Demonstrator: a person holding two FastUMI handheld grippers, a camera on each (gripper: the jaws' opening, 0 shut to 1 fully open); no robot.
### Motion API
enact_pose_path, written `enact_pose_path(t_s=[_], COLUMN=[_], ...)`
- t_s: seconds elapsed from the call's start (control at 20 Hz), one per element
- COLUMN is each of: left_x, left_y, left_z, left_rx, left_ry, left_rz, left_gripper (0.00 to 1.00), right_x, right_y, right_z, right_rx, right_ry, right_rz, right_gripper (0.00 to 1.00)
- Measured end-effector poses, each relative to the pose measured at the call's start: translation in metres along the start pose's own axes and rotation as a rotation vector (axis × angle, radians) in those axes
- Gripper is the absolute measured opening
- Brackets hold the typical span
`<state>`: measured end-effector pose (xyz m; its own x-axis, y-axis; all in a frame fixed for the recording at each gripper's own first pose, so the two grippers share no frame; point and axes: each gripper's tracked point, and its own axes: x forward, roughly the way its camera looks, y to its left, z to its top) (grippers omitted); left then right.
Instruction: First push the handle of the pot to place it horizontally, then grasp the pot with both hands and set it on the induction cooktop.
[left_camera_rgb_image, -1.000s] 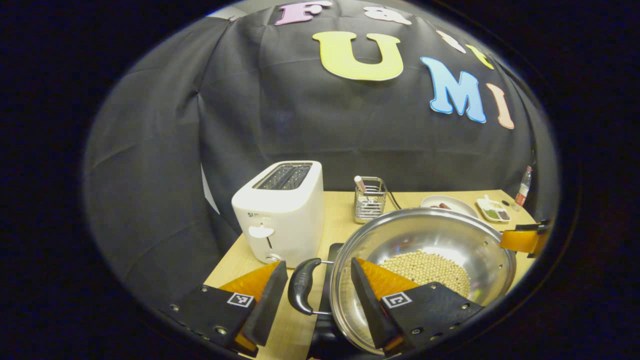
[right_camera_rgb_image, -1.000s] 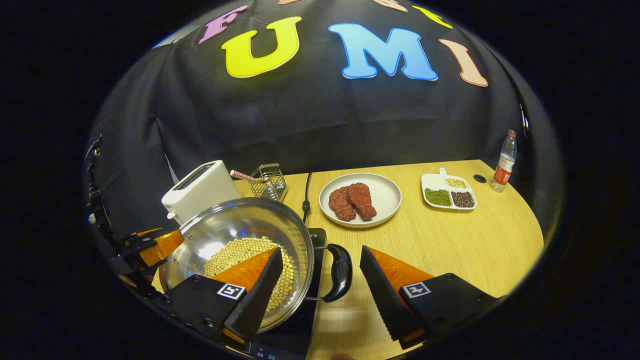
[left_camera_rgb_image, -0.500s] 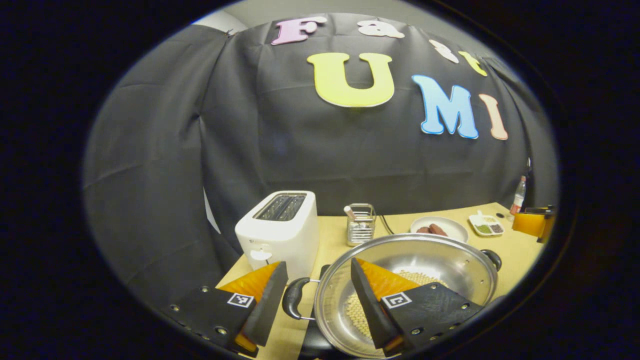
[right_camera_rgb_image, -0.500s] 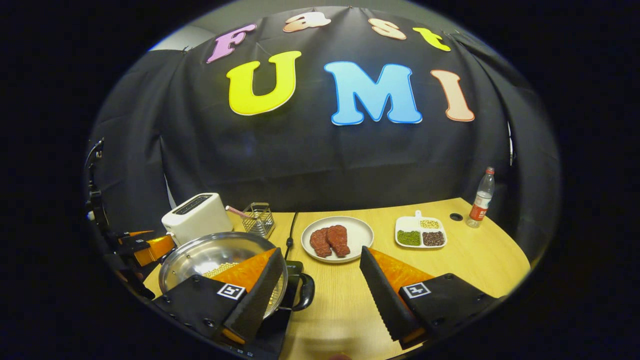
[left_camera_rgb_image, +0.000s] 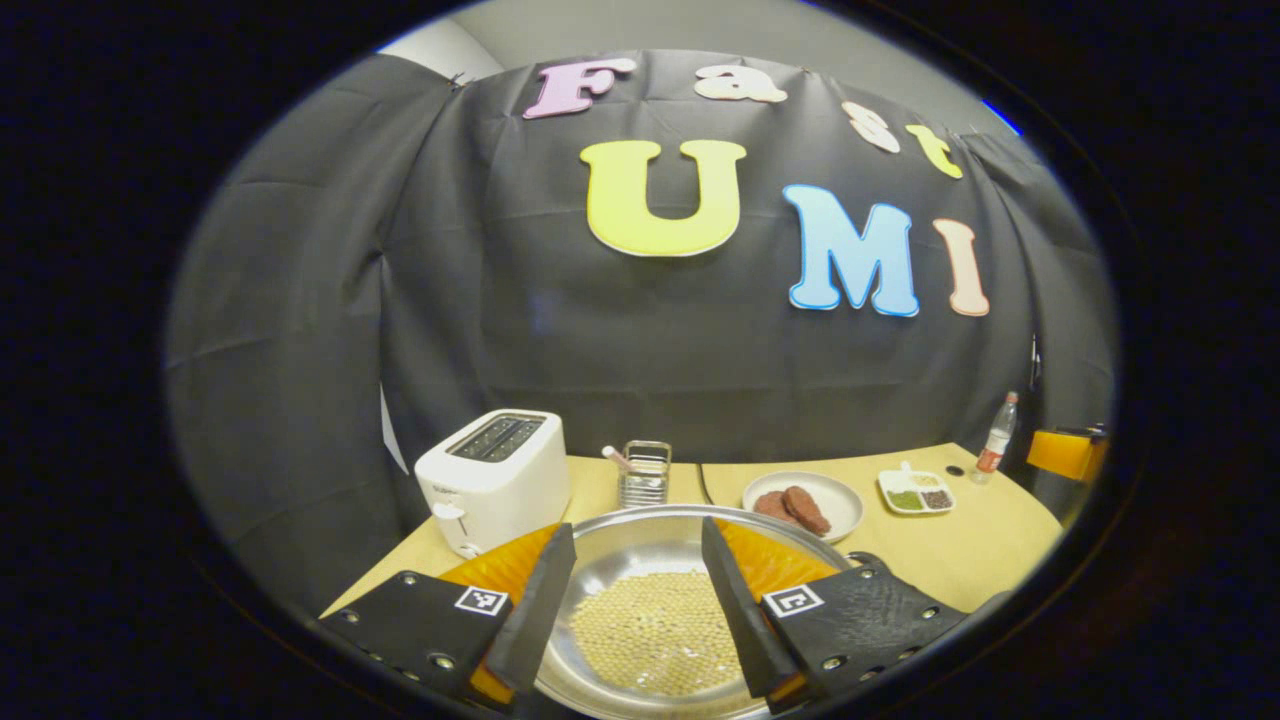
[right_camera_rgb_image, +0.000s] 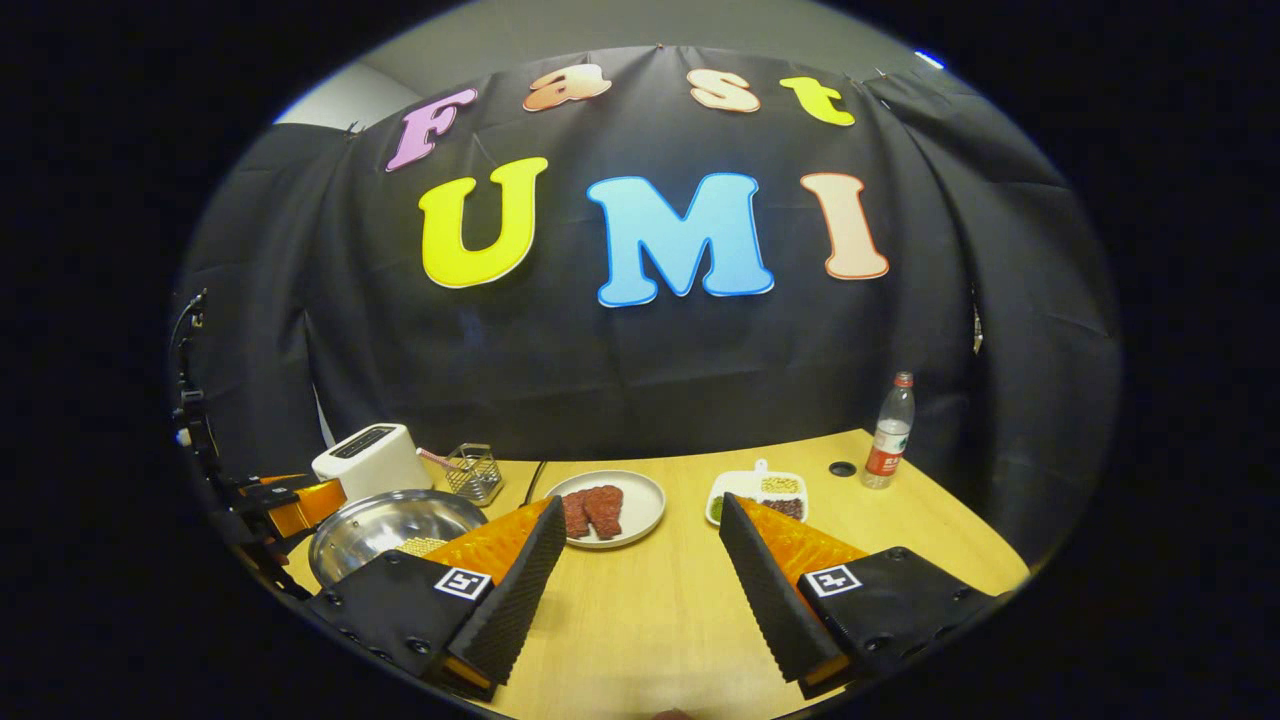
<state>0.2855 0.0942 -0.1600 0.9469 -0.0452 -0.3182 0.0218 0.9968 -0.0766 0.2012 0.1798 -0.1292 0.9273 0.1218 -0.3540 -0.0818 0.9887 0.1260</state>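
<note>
Both claws stand apart, gripping nothing: the left claw (left_camera_rgb_image: 628, 610) above the pot (left_camera_rgb_image: 650, 625) of beans, the right claw (right_camera_rgb_image: 640, 590) over the bare counter (right_camera_rgb_image: 900, 530). The claw fingers hide the pot's near rim; the cooktop beneath cannot be made out.

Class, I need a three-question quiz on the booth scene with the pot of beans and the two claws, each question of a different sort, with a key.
1. True or false: the left claw is shut on a pot handle.
2. What lies on the round plate?
A. bread
B. two red meat pieces
C. spoons
3. Fill in: behind the pot, beside the wire basket, stands a white ____.

Key:
1. False; its fingers are apart above the beans.
2. B
3. toaster
</note>
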Motion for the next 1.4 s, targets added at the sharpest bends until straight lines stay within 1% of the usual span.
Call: enact_pose_path(t_s=[0.1,0.15,0.2,0.25,0.3,0.4,0.75,0.8,0.85,0.9,0.95,1.0,1.05,1.25,1.4], left_x=[-0.015,-0.023,-0.031,-0.040,-0.049,-0.067,-0.134,-0.145,-0.155,-0.166,-0.175,-0.185,-0.196,-0.227,-0.248], left_y=[-0.024,-0.036,-0.049,-0.061,-0.073,-0.096,-0.154,-0.160,-0.167,-0.171,-0.175,-0.179,-0.184,-0.190,-0.191], left_z=[0.010,0.015,0.020,0.023,0.027,0.035,0.054,0.056,0.056,0.058,0.059,0.059,0.061,0.064,0.063], left_rx=[-0.002,-0.003,-0.003,-0.004,-0.008,-0.012,0.005,0.011,0.019,0.026,0.029,0.028,0.026,0.041,0.043], left_ry=[-0.020,-0.030,-0.040,-0.050,-0.058,-0.077,-0.140,-0.147,-0.154,-0.162,-0.171,-0.179,-0.188,-0.213,-0.225], left_rz=[-0.010,-0.016,-0.021,-0.024,-0.030,-0.042,-0.049,-0.047,-0.046,-0.042,-0.038,-0.037,-0.040,-0.052,-0.075], left_gripper=[0.75,0.75,0.77,0.75,0.80,0.75,0.77,0.75,0.77,0.75,0.77,0.75,0.75,0.75,0.75], right_x=[-0.014,-0.022,-0.029,-0.037,-0.046,-0.063,-0.116,-0.124,-0.132,-0.139,-0.146,-0.153,-0.159,-0.185,-0.202], right_y=[-0.021,-0.031,-0.041,-0.050,-0.059,-0.075,-0.122,-0.128,-0.134,-0.138,-0.142,-0.146,-0.149,-0.152,-0.153], right_z=[0.008,0.012,0.015,0.018,0.020,0.024,0.030,0.030,0.031,0.032,0.034,0.035,0.036,0.041,0.044], right_rx=[-0.006,-0.012,-0.017,-0.023,-0.027,-0.032,-0.037,-0.035,-0.034,-0.036,-0.040,-0.046,-0.051,-0.050,-0.048], right_ry=[-0.021,-0.032,-0.042,-0.048,-0.057,-0.075,-0.121,-0.127,-0.133,-0.140,-0.147,-0.154,-0.160,-0.189,-0.209], right_rz=[-0.001,-0.003,-0.006,-0.006,-0.006,-0.006,0.010,0.012,0.016,0.021,0.026,0.026,0.026,0.026,0.015], right_gripper=[0.98,0.98,0.98,0.98,0.98,0.98,0.98,0.98,0.98,0.98,0.98,0.98,0.98,0.98,0.98])
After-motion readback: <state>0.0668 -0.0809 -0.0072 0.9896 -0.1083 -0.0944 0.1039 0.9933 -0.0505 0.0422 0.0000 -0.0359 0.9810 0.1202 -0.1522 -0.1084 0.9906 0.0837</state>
